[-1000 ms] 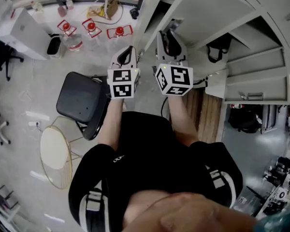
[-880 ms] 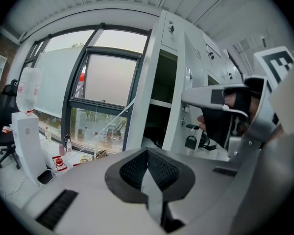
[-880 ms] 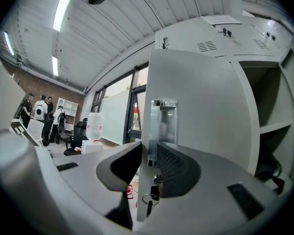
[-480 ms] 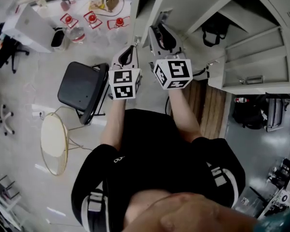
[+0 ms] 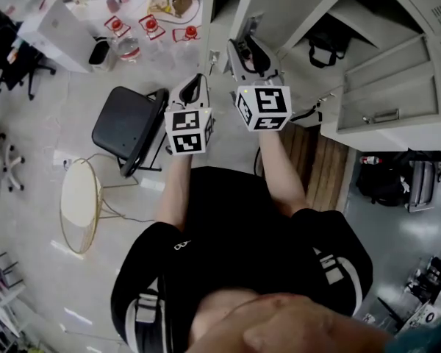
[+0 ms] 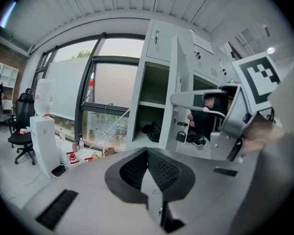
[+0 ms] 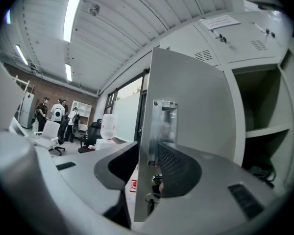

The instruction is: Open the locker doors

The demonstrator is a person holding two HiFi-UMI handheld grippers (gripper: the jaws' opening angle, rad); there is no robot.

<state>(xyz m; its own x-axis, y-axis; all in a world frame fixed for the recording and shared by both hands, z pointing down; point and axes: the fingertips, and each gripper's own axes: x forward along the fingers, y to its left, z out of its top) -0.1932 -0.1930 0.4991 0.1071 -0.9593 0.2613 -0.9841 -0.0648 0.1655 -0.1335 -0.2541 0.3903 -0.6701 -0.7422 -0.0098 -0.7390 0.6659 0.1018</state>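
Observation:
A tall grey locker door [image 7: 196,102] stands ajar, its edge and metal handle [image 7: 164,117] running straight between the jaws of my right gripper [image 7: 149,163]. Those jaws have just been opening; a dark gap shows on the left side of the edge, so the pads are not pressing. In the head view the right gripper [image 5: 241,50] reaches the same door [image 5: 287,9] at its free edge. My left gripper [image 5: 196,79] hovers just left of it in open air, pads [image 6: 148,168] meeting with nothing in them. The left gripper view shows the door [image 6: 175,82] edge-on.
Other locker doors [image 5: 386,101] hang open at the right, with a black bag [image 5: 327,50] in one compartment. A black chair [image 5: 128,134], a round white table [image 5: 79,204] and red stools [image 5: 151,24] stand on the floor to the left. People [image 7: 41,111] stand far off.
Both grippers have shifted sideways along the lockers, the right one staying at the door's edge. The left gripper now sits a little further back than the right.

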